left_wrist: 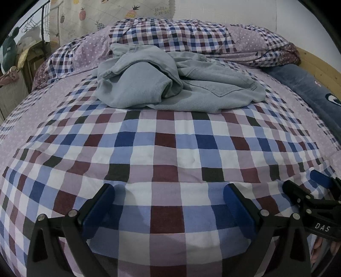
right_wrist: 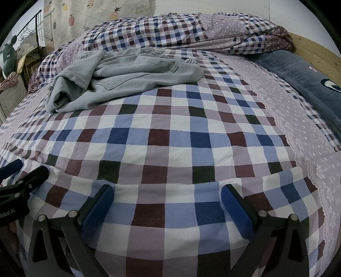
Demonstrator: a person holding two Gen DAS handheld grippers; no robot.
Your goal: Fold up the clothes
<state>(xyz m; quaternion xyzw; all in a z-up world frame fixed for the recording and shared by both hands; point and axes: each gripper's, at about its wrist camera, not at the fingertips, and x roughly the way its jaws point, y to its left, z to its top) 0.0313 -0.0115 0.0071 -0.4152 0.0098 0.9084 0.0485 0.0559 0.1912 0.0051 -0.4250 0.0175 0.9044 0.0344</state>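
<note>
I'm looking over a bed [left_wrist: 170,149] in checked sheets, bunched duvet [right_wrist: 181,32] at the far end, pineapple-print curtain [right_wrist: 89,15] far left, wooden headboard [right_wrist: 315,55] to the right.

jeans [left_wrist: 179,85] on bed [left_wrist: 166,149], duvet [left_wrist: 170,34] behind

Bed sheet [left_wrist: 166,149]: matt woven cotton-like cloth, checked, faintly creased. On it, toward the far end, the jeans [left_wrist: 170,85]: pale denim, twill weave visible, stitched seams, matt and soft. Behind the jeans, quilt [left_wrist: 181,36] in the same matt cloth, puffy. To the right of the jeans, a plush, fuzzy blue pillow [left_wrist: 309,89] against a bare, smooth wooden bed frame [right_wrist: 315,57]. My left tongs [left_wrist: 170,204] and right tongs [right_wrist: 167,204]: matt black plastic, bright metal rivets, blue rubbery-looking pads [right_wrist: 236,211].
</note>
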